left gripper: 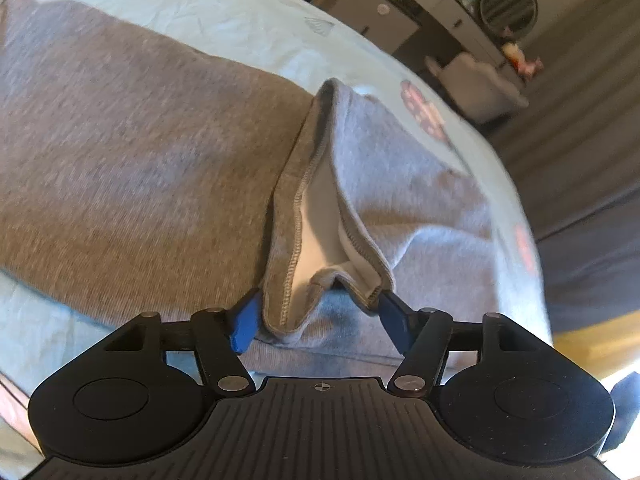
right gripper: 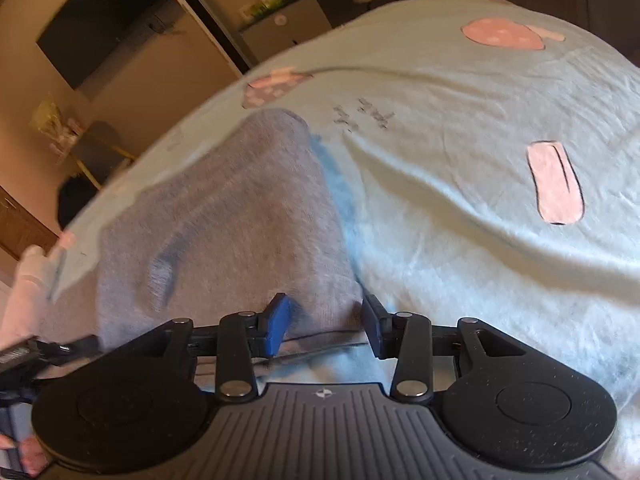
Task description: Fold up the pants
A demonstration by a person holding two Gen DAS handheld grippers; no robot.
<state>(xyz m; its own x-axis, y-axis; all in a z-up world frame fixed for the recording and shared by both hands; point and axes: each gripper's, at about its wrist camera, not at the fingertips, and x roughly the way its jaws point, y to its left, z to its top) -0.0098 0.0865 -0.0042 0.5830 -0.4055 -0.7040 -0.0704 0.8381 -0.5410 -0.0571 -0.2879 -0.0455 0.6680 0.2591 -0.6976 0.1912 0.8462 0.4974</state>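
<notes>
A: Left claw status?

B: Jaws are seen spread. The hem of the grey pants is draped between the blue pads, sagging loose in the gap. The left pad is touched by the fabric edge; the right pad is met near its tip. No pinch is made, the cloth is not pressed.

A: Hem detail?

B: A stitched edge is shown, opened up, with the white inner lining exposed. It runs from the claw toward 12 o'clock.

A: Rest of the garment in that view?

B: The main body is laid flat from 9 to 11 o'clock, brownish-grey in this light. A lighter grey fold is bunched at 1 to 3 o'clock. All of it is carried by the bed, on a pale blue sheet with pink prints.

A: Right claw?

B: Jaws are held apart, partway. Grey fabric lies under and between the fingers. Whether it is touched by the pads cannot be told; no grip is seen.

A: Pants in that view?

B: A leg section is stretched from the claw toward 11 o'clock. The bare sheet is seen from 12 to 4 o'clock, with a pink patch at 2 o'clock.

A: Beyond the bed?

B: A dark screen is mounted on the wall at 10 o'clock. A cabinet and a round fan are seen at 1 o'clock in the left wrist view. Edges are blurred.
</notes>
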